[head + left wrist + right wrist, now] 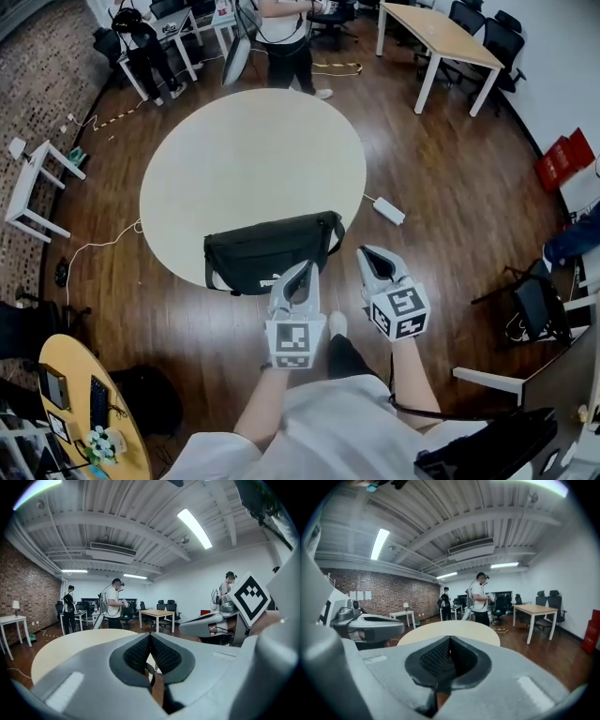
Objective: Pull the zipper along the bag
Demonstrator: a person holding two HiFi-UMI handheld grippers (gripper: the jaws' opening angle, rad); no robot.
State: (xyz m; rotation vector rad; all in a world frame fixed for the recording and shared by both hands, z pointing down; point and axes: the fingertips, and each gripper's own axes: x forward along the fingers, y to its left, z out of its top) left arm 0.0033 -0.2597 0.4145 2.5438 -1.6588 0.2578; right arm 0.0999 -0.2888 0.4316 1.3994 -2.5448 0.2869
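**Hidden or unclear**
- Bag (pixel 270 249): black, lying across the near edge of the round worktop (pixel 234 159). Its zipper cannot be made out. A white print on its near side is partly covered by the left hand-held gripper. Neither gripper view shows the bag; each gripper's own grey body fills the lower part of its view.
- Contact: in the head view the left tip overlaps the bag's near edge, but whether it touches cannot be told.
- Two people (pixel 281 37) at the far side: cut off by the top edge of the head view.

**Left hand-held gripper** (pixel 306 269)
- Clenched: the ribbed pads (pixel 140 651) meet along one seam with nothing between them.
- Position: just near of the bag, right of its middle, pointing far over the worktop.

**Right hand-held gripper** (pixel 367 253)
- Clenched and empty, the pads (pixel 440 656) pressed together.
- Position: over the wood floor (pixel 450 187), just right of the bag's right end and clear of it, beside the left one.
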